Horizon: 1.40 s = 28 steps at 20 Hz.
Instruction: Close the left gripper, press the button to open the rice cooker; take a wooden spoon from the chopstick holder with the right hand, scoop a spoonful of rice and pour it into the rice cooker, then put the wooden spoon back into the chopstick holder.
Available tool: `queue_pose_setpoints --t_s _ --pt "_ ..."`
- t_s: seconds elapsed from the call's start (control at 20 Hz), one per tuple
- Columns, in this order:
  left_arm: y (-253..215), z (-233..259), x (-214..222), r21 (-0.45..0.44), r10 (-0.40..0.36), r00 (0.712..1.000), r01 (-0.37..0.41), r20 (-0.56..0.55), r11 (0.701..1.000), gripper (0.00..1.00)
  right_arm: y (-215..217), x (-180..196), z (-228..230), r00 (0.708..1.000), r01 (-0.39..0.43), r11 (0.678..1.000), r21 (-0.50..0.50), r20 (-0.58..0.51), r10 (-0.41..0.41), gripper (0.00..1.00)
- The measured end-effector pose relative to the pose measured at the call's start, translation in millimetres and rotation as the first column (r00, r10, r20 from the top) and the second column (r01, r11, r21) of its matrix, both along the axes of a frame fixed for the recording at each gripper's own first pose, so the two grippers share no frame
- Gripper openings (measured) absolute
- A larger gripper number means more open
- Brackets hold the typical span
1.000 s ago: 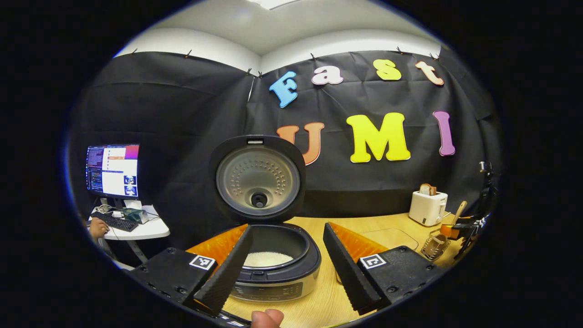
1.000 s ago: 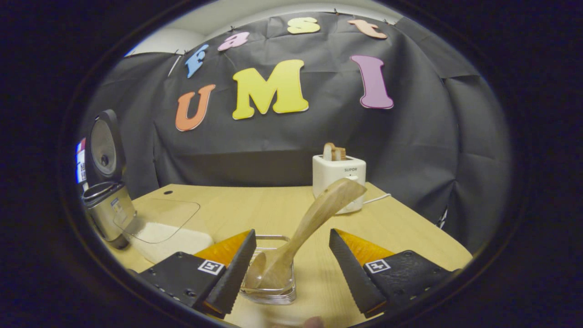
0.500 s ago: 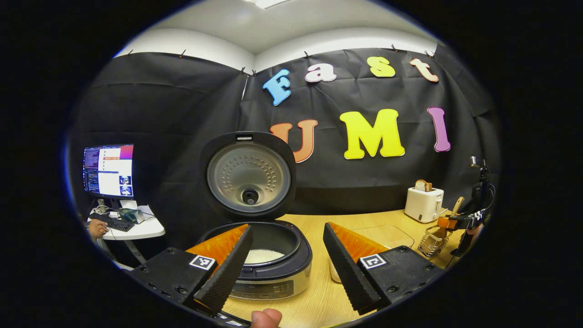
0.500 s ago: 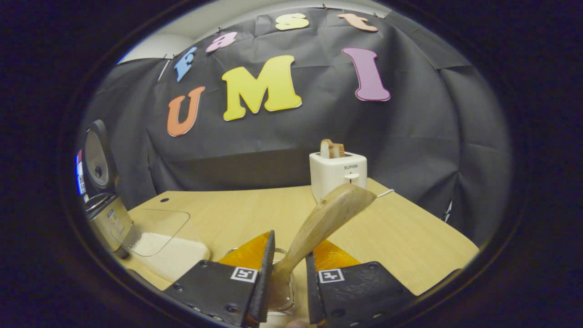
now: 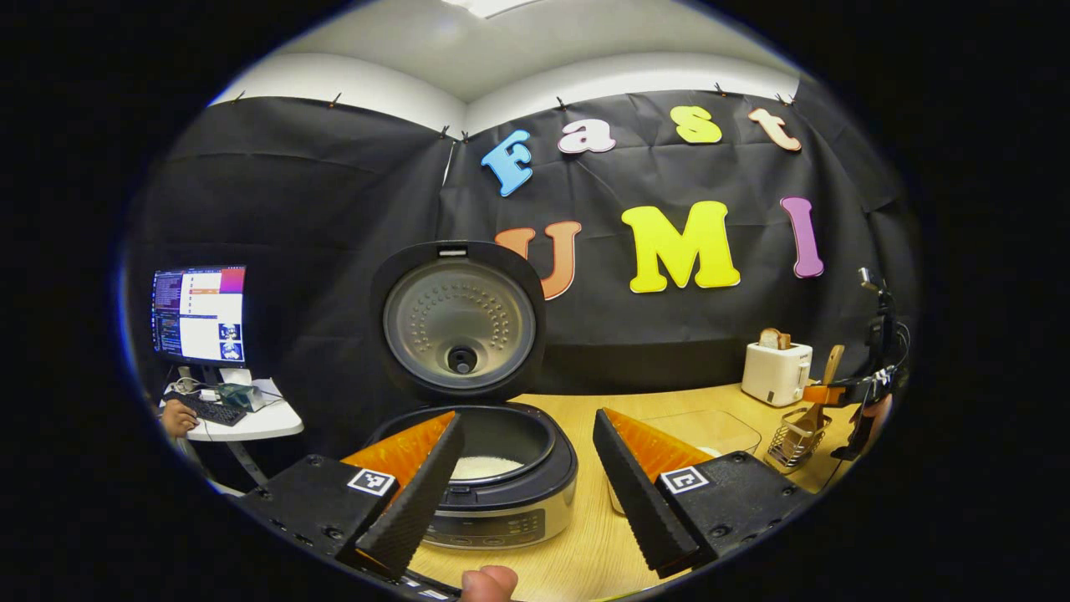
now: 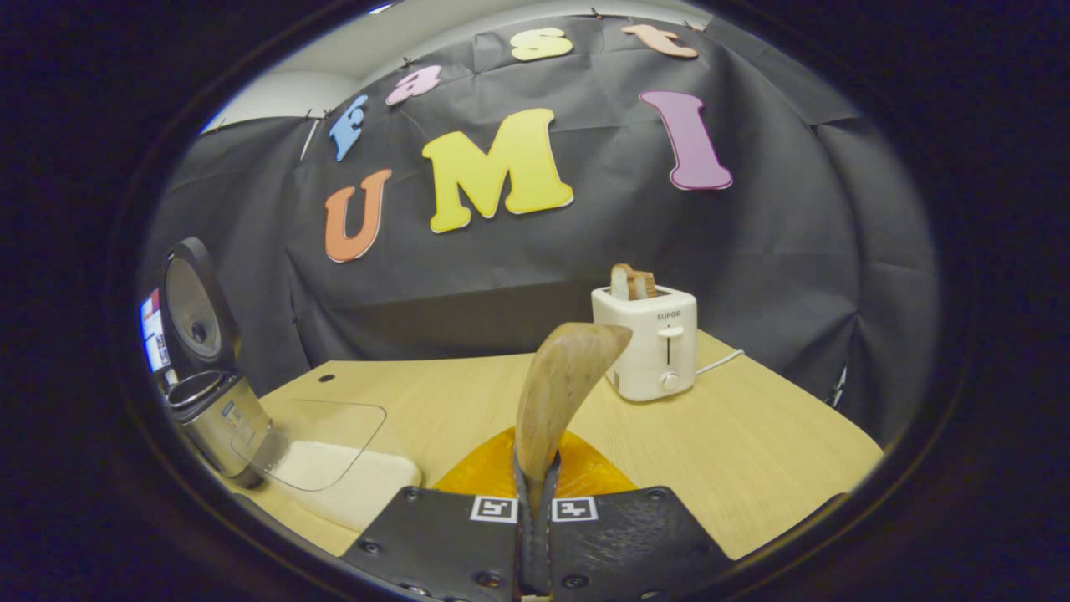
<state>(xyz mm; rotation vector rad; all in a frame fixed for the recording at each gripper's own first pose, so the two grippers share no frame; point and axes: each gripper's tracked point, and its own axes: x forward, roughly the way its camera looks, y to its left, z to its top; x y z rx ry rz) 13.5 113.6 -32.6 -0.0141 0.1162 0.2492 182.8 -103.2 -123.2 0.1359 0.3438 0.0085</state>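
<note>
Since a second ago, right tongs have clamped the wooden spoon.
Left gripper view: left tongs released, rice cooker lid-up just ahead, ready for rice. Right gripper view: spoon handle pinched between the fingers for lifting from its holder.

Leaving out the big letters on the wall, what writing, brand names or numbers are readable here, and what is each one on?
"SUPOR": on the front of the white toaster.
Control panel of the rice cooker: the print is too small and blurred to read.
Monitor on the side desk: too small to read.
No other legible text.
</note>
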Motion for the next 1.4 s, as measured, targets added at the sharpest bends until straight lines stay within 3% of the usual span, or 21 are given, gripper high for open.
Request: queue_pose_setpoints --t_s 0.35,0.6,1.0,1.25,1.4 --pt "3.1 -12.5 -6.6 -0.073 -0.023 1.0 0.022 -0.007 0.997 0.99 2.7 0.7 45.5 0.999 0.002 0.999 -0.055 0.053 0.001 0.0" --pt "16.2 -20.5 -14.7 -0.067 -0.024 0.999 0.022 -0.028 0.998 0.99 13.0 -6.7 81.8 0.995 0.009 0.994 -0.105 0.1 0.002 0.01" --pt "28.2 -16.1 -23.8 -0.063 -0.033 0.999 0.031 -0.033 0.998 0.99 127.2 -0.2 144.6 0.967 -0.158 0.986 -0.054 0.196 0.165 0.0" --pt "41.2 -8.2 -33.8 -0.034 -0.003 0.999 0.001 -0.04 0.999 0.99 196.0 27.4 107.5 0.958 -0.237 0.964 -0.119 0.135 0.252 0.0" --pt "40.4 -1.6 -32.8 -0.019 -0.01 1.0 0.01 -0.024 1.0 0.99 208.5 36.7 62.4 0.967 -0.231 0.956 -0.183 0.065 0.246 0.0"
